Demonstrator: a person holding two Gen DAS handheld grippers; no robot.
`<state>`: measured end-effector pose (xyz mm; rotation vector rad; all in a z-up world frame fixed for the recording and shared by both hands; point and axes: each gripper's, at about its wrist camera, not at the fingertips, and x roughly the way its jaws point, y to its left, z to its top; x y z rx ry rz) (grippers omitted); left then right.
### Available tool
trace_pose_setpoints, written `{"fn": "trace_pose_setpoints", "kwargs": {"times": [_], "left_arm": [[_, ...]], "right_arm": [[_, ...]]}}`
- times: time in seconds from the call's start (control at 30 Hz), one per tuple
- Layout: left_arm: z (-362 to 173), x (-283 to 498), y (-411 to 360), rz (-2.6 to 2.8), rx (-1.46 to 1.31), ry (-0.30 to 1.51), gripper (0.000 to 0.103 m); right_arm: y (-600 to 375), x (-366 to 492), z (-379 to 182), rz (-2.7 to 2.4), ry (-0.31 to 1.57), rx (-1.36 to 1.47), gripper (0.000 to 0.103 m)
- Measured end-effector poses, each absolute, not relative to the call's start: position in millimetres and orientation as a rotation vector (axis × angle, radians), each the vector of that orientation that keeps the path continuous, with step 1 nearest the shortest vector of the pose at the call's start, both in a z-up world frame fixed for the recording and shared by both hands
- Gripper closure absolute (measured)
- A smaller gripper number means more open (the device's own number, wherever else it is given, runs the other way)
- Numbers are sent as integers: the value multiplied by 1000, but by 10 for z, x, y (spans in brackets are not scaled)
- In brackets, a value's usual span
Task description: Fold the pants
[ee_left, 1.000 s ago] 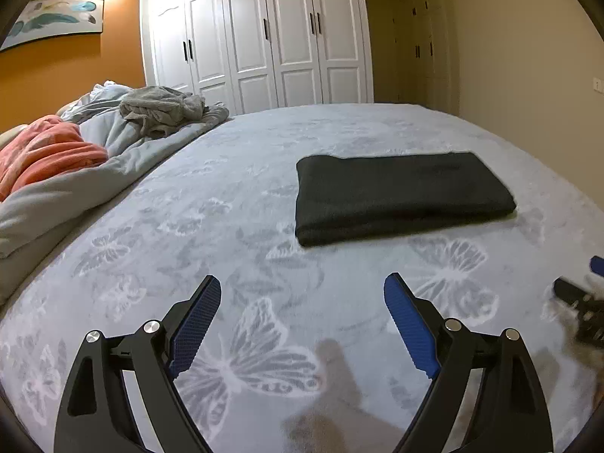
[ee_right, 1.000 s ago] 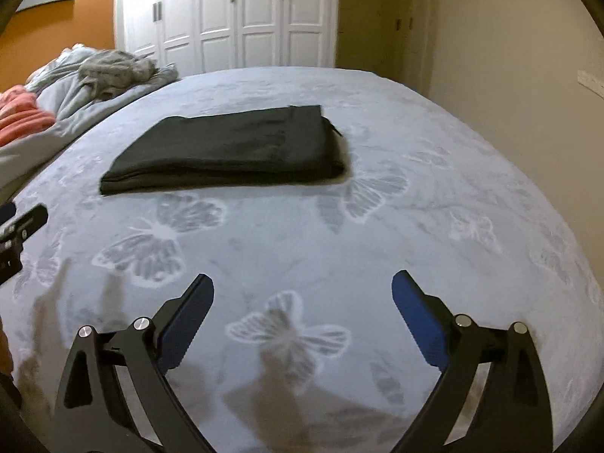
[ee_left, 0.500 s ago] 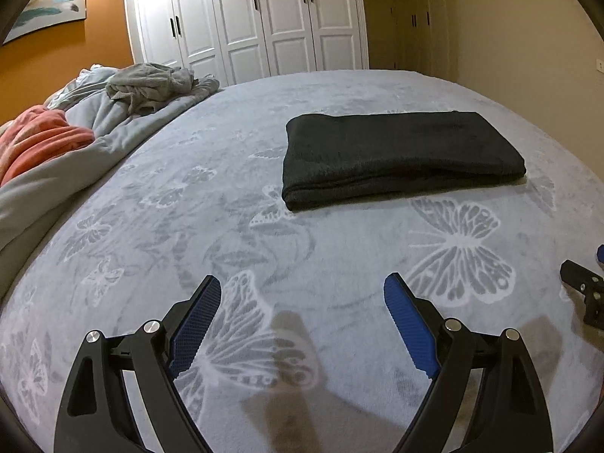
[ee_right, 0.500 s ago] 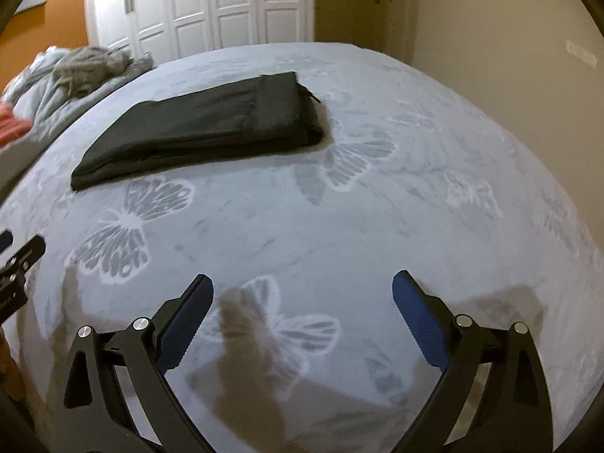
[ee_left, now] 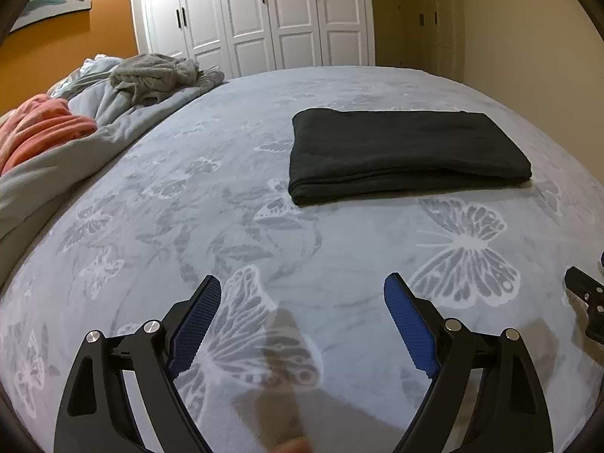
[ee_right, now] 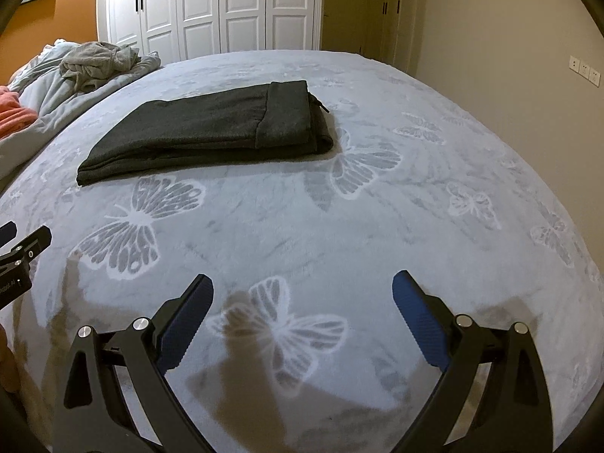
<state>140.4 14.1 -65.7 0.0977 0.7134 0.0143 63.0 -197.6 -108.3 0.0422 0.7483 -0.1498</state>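
Dark pants (ee_left: pixel 407 151) lie folded into a flat rectangle on a bed (ee_left: pixel 226 226) covered with a pale grey butterfly-print blanket, well ahead of both handheld tools and touching neither. The left tool (ee_left: pixel 302 290) hangs low over the blanket with its blue-padded fingers (ee_left: pixel 196 324) spread wide and nothing between them; the right tool (ee_right: pixel 302 287) is likewise wide open and empty, its shadow falling on a printed butterfly just beneath it. In the right wrist view the pants (ee_right: pixel 211 132) show a folded edge facing the camera and a waistband end at their right side. Part of the left tool shows at the left edge of that view, and part of the right tool at the right edge of the left wrist view. Along the bed's left side sit a bunched grey duvet (ee_left: pixel 75 143), a crumpled grey garment (ee_left: pixel 154 75) on top of it, and an orange-pink blanket (ee_left: pixel 41 124). White wardrobe doors (ee_left: pixel 256 15) stand behind the bed, beside an orange wall with a framed picture (ee_left: pixel 53 0).
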Motion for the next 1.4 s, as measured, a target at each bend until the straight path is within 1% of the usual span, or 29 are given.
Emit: {"fn": "trace_pose_setpoints", "kwargs": {"times": [0.97,1.27,1.4], "left_arm": [[-657,1390,108,17,120,709,17],[-620,1319,88,50,141,669,17],[-622,1332,95,41,135,681,17]], "right_arm": [[-1975,624,-1070,-151,742,42,9],[-1973,627,-1074,-151,743,41,9],[-1971,624,-1074,-152,742,41,9]]}}
